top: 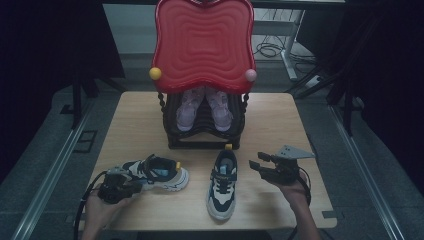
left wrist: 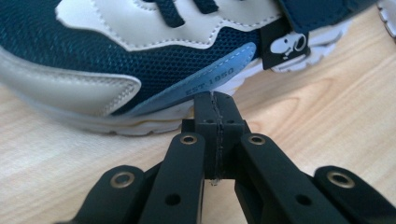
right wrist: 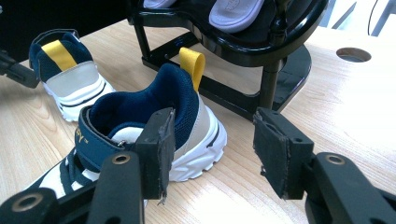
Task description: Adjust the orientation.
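Two navy, white and beige sneakers lie on the wooden table (top: 150,120). The left sneaker (top: 162,175) lies sideways, and my left gripper (top: 136,187) is shut, its tips at the sneaker's toe end. In the left gripper view the shut jaws of that gripper (left wrist: 215,99) meet right at the white sole of this sneaker (left wrist: 116,60), with nothing between them. The right sneaker (top: 223,182) points its toe toward the table's near edge. My right gripper (top: 256,165) hovers open just right of its heel. In the right gripper view the open right gripper (right wrist: 212,140) has the heel of that sneaker (right wrist: 182,100) in front of its left jaw.
A black shoe rack (top: 202,137) stands at the table's middle back and holds a pair of lilac shoes (top: 190,112). A red wavy tray-like top (top: 202,45) sits above it. The rack's base (right wrist: 261,60) is close behind the right sneaker.
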